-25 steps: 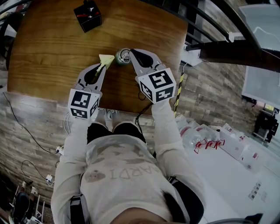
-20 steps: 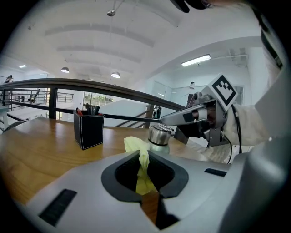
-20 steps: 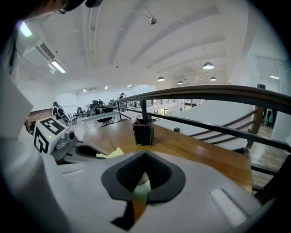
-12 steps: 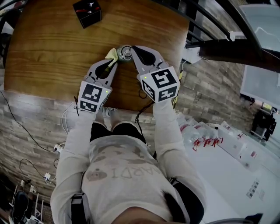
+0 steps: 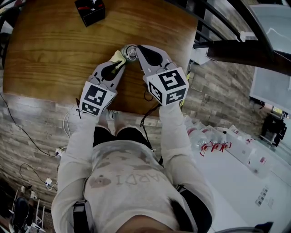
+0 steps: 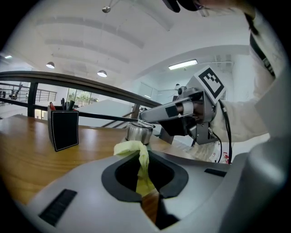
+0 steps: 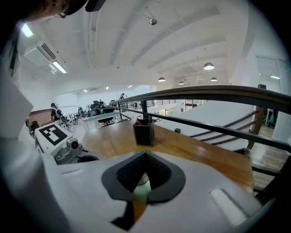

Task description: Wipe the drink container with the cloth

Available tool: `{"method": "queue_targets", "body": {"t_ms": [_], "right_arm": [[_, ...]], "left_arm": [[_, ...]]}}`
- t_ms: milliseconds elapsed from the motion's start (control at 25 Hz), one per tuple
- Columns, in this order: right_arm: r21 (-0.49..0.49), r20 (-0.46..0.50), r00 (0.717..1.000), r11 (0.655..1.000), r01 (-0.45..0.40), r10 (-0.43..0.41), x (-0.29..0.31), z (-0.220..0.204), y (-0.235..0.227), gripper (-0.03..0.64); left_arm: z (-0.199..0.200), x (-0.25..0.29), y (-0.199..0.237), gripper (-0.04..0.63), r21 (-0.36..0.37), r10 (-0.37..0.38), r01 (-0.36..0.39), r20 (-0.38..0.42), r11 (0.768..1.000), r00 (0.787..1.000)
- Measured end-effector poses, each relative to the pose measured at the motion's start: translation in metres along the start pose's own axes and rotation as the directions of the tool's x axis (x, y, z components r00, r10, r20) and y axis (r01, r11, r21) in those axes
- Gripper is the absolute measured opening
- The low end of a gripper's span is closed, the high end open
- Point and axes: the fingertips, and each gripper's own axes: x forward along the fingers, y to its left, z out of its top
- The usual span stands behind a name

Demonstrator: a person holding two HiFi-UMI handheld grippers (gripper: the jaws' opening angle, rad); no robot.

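1. Left gripper (image 5: 119,60): clamped on yellow cloth (image 6: 142,157), cloth against can's (image 5: 131,53) left side.
2. Right gripper (image 5: 138,51): closed on can from right.
3. Pen holder (image 5: 89,10): well beyond can.

"What colour is your cloth (image 6: 137,157)?"

"Pale yellow. Your drink container (image 6: 138,133) is shiny silver."

"And the table (image 5: 54,50)?"

"Brown wood with wavy lines. The box (image 6: 63,130) is black with thin white edges. Your left gripper (image 5: 120,58) and right gripper (image 5: 136,48) are grey, with black-and-white squares."

Open-plan office: desks (image 7: 101,117), pen holder (image 7: 143,133), railing (image 7: 204,93).
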Motion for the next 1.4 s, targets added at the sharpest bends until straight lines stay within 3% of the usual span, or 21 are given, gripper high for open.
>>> {"method": "queue_targets", "body": {"t_ms": [560,880,1120,1400], "right_arm": [[-0.002,0.004,1.0,1.0,-0.019,0.019,0.003,0.0,0.003,0.008],[-0.003,0.008,1.0,1.0,-0.023,0.023,0.002,0.001,0.001,0.008],[-0.004,0.009,1.0,1.0,-0.029,0.029,0.001,0.002,0.002,0.008],[-0.029,-0.013,1.0,1.0,0.005,-0.005,0.0,-0.005,-0.008,0.008]], "left_arm": [[-0.01,0.014,-0.031,0.029,0.045,-0.093,0.095,-0.048,0.994,0.995],[-0.019,0.022,-0.034,0.029,0.053,-0.081,0.086,-0.094,0.995,0.992],[-0.043,0.026,-0.027,0.029,-0.028,-0.048,0.044,-0.178,0.999,0.983],[-0.049,0.029,-0.019,0.029,-0.064,-0.028,0.015,-0.202,0.998,0.979]]}}
